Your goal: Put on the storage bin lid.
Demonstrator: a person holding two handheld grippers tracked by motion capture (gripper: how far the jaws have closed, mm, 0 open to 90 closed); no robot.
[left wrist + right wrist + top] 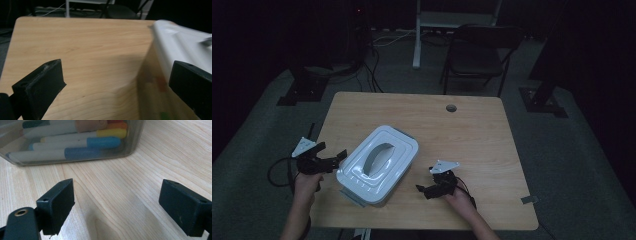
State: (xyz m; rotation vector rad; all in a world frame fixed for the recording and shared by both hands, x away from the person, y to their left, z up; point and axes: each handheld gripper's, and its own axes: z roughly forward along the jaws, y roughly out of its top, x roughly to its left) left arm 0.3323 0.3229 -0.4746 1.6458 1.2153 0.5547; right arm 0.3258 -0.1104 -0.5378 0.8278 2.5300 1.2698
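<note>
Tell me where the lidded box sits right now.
In the high view the lidded box sits on the table, left of centre near the front edge, between the left gripper and right gripper.

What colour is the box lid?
White, with a grey handle recess in the lid; it shows best in the high view.

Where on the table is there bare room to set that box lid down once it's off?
The far half of the table, between the lidded box and the cable hole, is bare, as is the right side beyond the right gripper. It is crowded near the left edge, where the left gripper sits close beside the box.
</note>
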